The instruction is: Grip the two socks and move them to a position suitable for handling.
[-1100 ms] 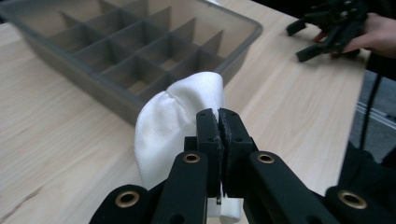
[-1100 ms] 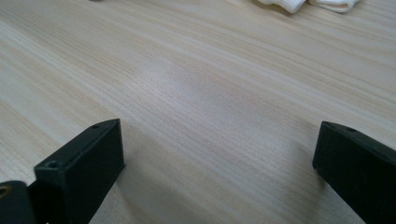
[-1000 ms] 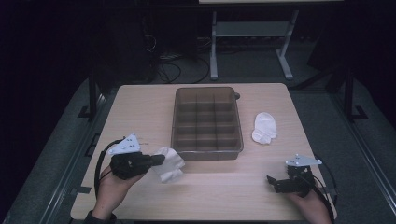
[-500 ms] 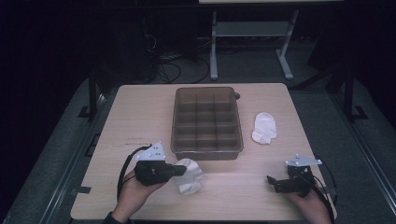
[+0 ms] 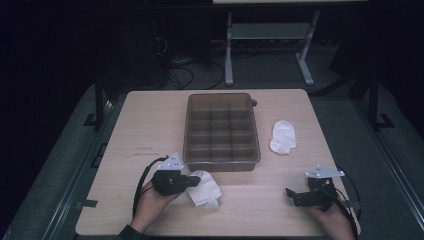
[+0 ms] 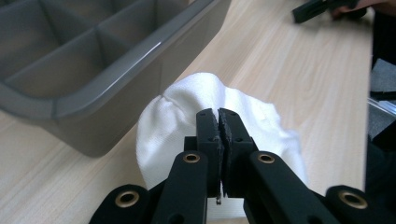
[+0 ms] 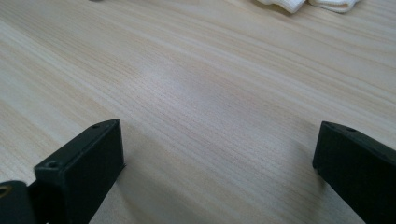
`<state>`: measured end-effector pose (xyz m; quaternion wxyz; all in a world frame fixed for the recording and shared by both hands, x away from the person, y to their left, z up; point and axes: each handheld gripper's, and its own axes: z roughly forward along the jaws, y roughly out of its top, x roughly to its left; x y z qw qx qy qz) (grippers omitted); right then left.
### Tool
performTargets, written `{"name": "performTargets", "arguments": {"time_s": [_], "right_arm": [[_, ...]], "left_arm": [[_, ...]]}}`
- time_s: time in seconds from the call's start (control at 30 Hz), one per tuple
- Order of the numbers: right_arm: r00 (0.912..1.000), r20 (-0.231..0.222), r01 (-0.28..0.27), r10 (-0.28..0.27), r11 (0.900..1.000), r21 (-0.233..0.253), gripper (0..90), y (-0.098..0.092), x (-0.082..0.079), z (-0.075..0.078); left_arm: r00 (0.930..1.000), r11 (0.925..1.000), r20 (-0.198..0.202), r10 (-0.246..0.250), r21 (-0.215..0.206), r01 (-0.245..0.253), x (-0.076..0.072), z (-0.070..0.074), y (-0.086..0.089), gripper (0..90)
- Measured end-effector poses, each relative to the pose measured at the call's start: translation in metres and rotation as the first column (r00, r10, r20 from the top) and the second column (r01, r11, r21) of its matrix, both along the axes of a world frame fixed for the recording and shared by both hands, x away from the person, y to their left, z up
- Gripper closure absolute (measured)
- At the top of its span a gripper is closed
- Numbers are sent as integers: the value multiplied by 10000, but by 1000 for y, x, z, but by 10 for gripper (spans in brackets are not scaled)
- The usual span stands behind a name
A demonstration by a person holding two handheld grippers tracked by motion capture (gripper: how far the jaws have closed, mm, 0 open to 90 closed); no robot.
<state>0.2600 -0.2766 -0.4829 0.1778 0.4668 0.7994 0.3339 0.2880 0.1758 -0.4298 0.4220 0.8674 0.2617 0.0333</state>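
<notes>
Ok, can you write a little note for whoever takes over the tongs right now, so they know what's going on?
Left tongs: shut on the white sock, which lies on the table just in front of the grey compartment tray.
Right tongs: open, holding nothing, low over bare table at the near right.
Second white sock: lying on the table to the right of the tray, untouched.
Done: one sock gripped. The tray's compartments look empty.
Left, probably: put the held sock into a compartment, then fetch the second sock.
</notes>
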Motion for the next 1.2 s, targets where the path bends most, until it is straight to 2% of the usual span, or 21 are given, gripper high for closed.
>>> {"name": "performTargets", "arguments": {"time_s": [0.27, 0.33, 0.43, 0.5, 0.57, 0.7, 0.9, 1.2], "right_arm": [[10000, -1, 2, -2, 10000, 2, 16, 0, 0, 0], [10000, 2, 2, -2, 10000, 1, 15, 0, 0, 0], [10000, 0, 2, -2, 10000, 3, 16, 0, 0, 0], [10000, 0, 4, -4, 10000, 1, 15, 0, 0, 0], [10000, 1, 3, -3, 10000, 2, 15, 0, 0, 0], [10000, 1, 0, 0, 10000, 3, 15, 0, 0, 0], [10000, 1, 1, -1, 10000, 3, 15, 0, 0, 0], [10000, 1, 0, 0, 10000, 3, 15, 0, 0, 0]], "left_arm": [[9992, 9982, -312, 259, 553, -242, 6, -17, 3, 862], [9988, 9972, -341, 360, 669, -337, 7, -20, 5, 809], [9989, 9973, -251, 387, 642, -370, 7, -18, 7, 734], [9993, 9976, -71, 380, 584, -376, 2, -13, 11, 727], [9997, 9980, 34, 225, 590, -227, -4, -9, 14, 759], [9999, 9984, 34, -125, 557, 123, -20, -8, 20, 896], [9980, 9954, -394, -495, 805, 525, -38, -22, 20, 899], [9926, 9894, -634, -1035, 953, 1092, -41, -29, 3, 899]]}}
